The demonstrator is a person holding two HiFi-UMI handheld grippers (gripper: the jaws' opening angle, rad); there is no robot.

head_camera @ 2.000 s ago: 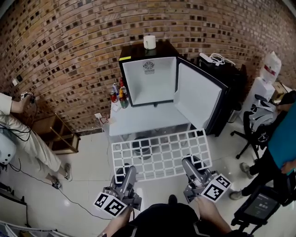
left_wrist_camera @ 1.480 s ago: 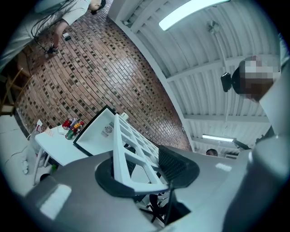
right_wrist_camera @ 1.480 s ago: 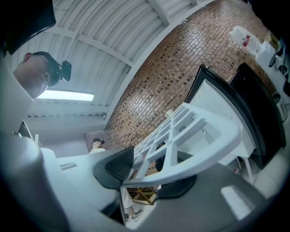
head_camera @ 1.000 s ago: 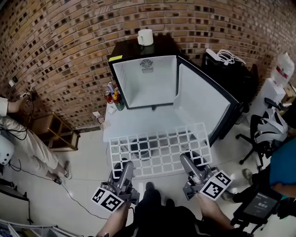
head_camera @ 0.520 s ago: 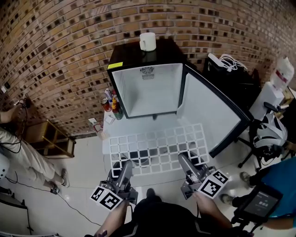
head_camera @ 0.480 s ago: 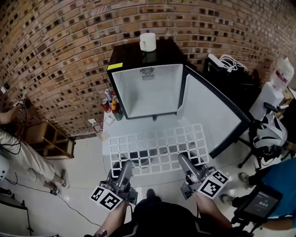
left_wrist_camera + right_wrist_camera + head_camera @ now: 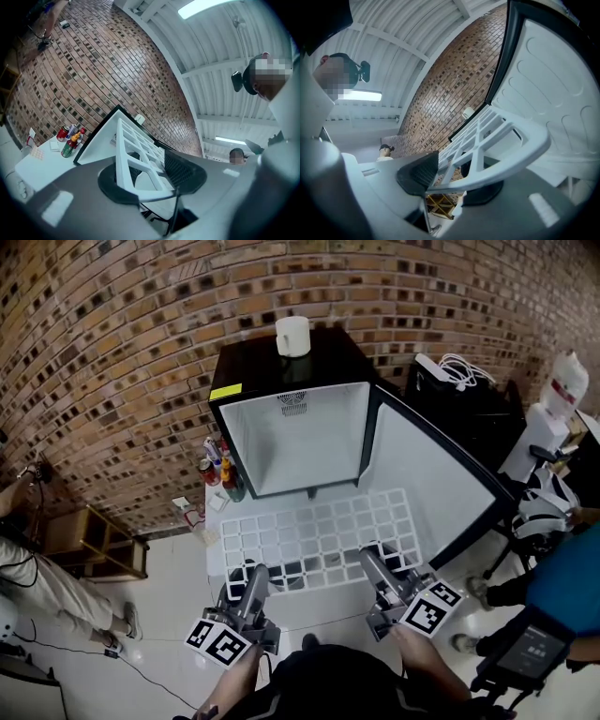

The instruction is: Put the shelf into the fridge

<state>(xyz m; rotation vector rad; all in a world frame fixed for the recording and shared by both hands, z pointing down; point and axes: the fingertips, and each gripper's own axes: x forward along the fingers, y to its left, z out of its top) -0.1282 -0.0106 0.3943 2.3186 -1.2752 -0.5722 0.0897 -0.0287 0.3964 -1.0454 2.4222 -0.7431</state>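
Note:
A white grid shelf (image 7: 319, 531) is held level in front of the open fridge (image 7: 291, 432), its far edge close to the bottom of the white interior. My left gripper (image 7: 246, 570) is shut on the shelf's near left edge; its jaws have just eased slightly wider, and the rim is still between them. On the near right edge my right gripper (image 7: 380, 559) is shut. In the left gripper view the shelf (image 7: 136, 150) runs out from between the dark pads of the left gripper (image 7: 150, 180). The right gripper view shows the shelf's rim (image 7: 497, 140) clamped in the right gripper (image 7: 454, 180).
The fridge door (image 7: 422, 474) stands open to the right of the shelf. A white cup (image 7: 292, 336) sits on the fridge top. Bottles and cans (image 7: 220, 474) stand at its left foot. A wooden rack (image 7: 94, 540) is left, an office chair (image 7: 544, 512) and a person (image 7: 562, 587) right.
Both grippers and the shelf have moved forward toward the fridge, which now looms larger. The shelf's far edge has come up to the fridge opening.

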